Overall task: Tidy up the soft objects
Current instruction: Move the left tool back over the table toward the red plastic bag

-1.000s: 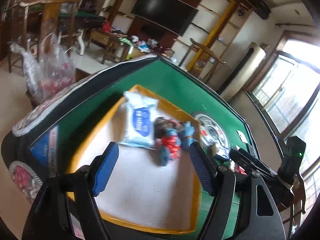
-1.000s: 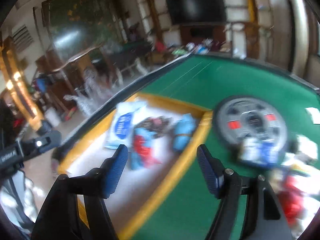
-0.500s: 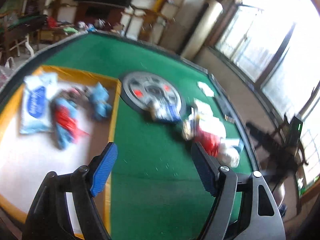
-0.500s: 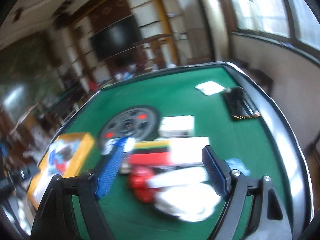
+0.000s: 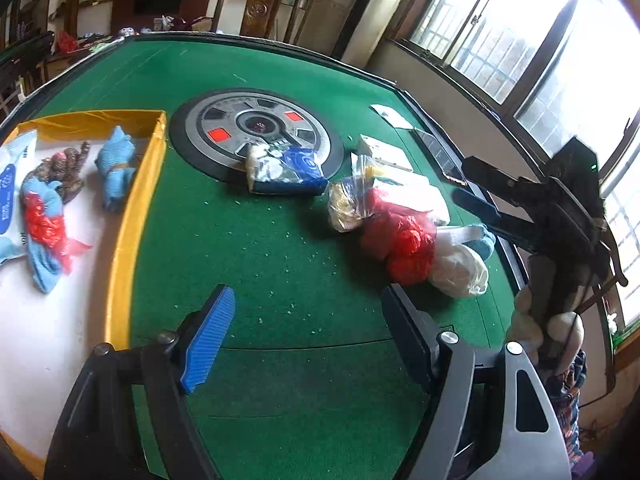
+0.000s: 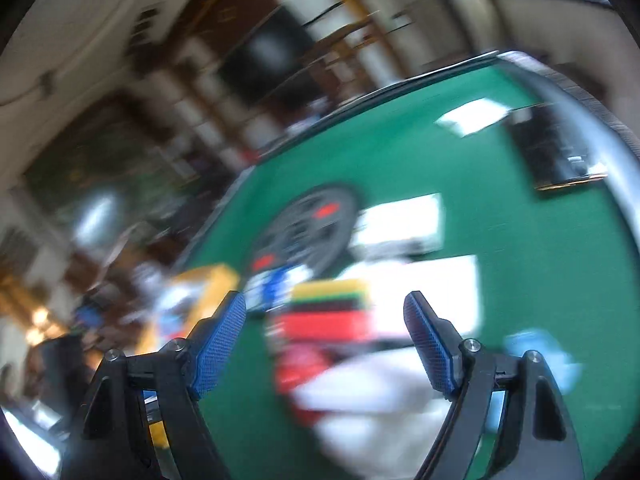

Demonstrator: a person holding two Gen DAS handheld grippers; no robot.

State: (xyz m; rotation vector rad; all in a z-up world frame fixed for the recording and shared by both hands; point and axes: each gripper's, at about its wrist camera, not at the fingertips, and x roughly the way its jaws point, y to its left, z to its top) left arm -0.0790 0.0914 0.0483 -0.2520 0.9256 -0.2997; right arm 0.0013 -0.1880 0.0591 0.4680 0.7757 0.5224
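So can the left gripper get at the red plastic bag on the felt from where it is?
Probably yes. The left gripper is open and empty, and only bare green felt lies between it and the red plastic bag. A white bag presses against the red one's side, so that may get nudged.

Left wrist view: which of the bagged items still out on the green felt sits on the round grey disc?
The blue-and-white pack. It overlaps the disc; the yellow, red and white bags lie on felt.

Left gripper [image 5: 306, 338] and right gripper [image 6: 325, 344] both gape wide — nothing between their jaws.
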